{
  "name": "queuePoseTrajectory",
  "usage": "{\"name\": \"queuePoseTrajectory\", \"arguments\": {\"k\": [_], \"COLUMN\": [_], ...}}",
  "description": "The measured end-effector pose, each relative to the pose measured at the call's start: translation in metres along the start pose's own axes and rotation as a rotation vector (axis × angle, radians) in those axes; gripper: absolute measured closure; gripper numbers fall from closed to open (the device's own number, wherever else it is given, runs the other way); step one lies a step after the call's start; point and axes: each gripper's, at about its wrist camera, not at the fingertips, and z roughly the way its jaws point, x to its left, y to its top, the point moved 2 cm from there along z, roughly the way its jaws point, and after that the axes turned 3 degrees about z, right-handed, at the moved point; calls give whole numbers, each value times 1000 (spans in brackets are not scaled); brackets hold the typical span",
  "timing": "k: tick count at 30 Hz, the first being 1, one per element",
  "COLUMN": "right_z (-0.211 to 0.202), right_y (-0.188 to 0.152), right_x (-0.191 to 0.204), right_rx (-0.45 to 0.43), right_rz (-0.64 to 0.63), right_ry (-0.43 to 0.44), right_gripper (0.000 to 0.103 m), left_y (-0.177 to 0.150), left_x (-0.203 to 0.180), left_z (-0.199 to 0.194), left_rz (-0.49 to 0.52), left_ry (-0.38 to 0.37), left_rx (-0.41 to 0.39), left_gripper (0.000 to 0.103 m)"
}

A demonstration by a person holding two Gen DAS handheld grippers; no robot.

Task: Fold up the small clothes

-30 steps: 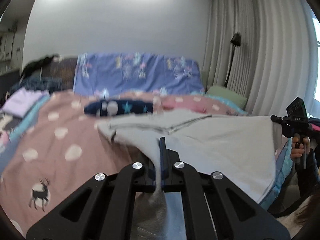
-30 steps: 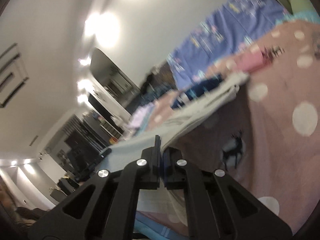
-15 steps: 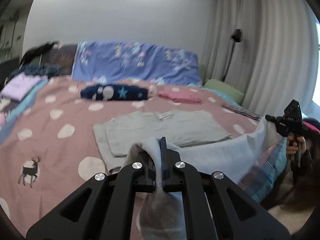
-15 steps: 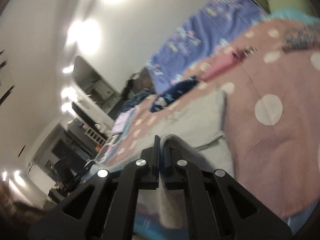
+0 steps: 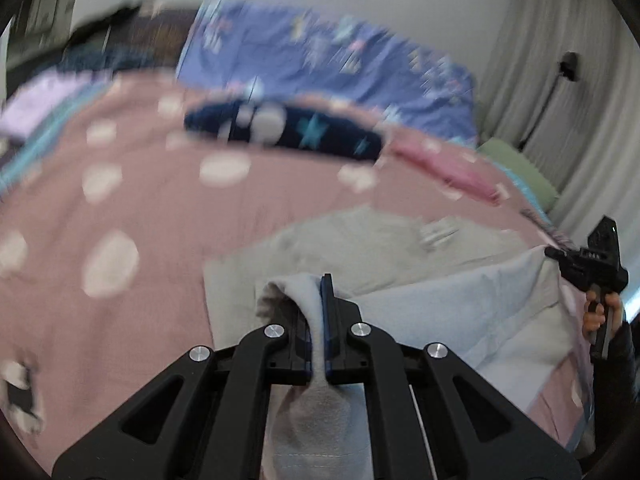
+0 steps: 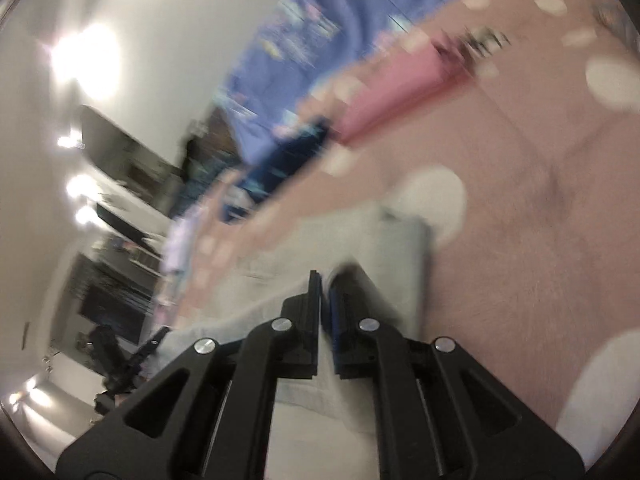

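Spread over the pink dotted bedspread (image 5: 160, 208), the grey garment (image 5: 360, 240) is clamped by both the left gripper (image 5: 318, 312) and the right gripper (image 6: 324, 304); the held hem should be carried level and laid squarely beyond the grippers.

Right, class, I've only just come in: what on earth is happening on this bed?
A person is folding a grey garment on a pink spotted bedspread, one handheld gripper in each hand. The left gripper has its jaws shut on one edge of the cloth, and the right gripper pinches another. The far part lies flat; the near edge is lifted. Other clothes lie further back.
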Motion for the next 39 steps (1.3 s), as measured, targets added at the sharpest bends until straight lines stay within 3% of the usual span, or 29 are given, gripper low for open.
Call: {"name": "queuePoseTrajectory", "arguments": {"k": [4, 8, 14, 16, 18, 20, 24, 29, 33, 34, 36, 39], "right_z": [12, -5, -26, -27, -25, -25, -25, -11, 16, 20, 22, 18], "right_y": [-11, -20, -45, -51, -52, -48, -26, 29, 57, 60, 63, 61], "right_x": [-22, -18, 4, 7, 7, 7, 13, 20, 10, 6, 0, -8], "right_rx": [27, 40, 63, 70, 72, 55, 19, -66, -94, -101, -107, -107], "right_rz": [49, 3, -141, -168, -165, -139, -71, -14, 7, 7, 6, -11], "right_ry": [26, 17, -28, -69, -75, -58, 34, 84, 24, -1, -25, -36], "right_gripper": [95, 83, 83, 93, 96, 97, 98, 98, 80, 71, 63, 60], "left_y": [-15, -19, -38, -45, -48, -47, -26, 35, 61, 62, 58, 46], "left_x": [13, 15, 5, 3, 1, 0, 0, 9, 38, 48, 59, 61], "left_z": [27, 11, -22, -27, -27, -24, -28, -11, 19, 25, 28, 14], "left_rz": [-46, -49, -29, -26, -24, -27, -52, -60, -139, -177, -216, -200], "left_ry": [6, -10, -38, -41, -62, -74, -114, -45, 81, 116, 144, 128], "left_rx": [64, 57, 55, 68, 78, 90, 37, -48, -69, -66, -57, -84], "left_gripper": [97, 88, 83, 83, 83, 93, 97, 97, 97, 93, 82, 70]}}
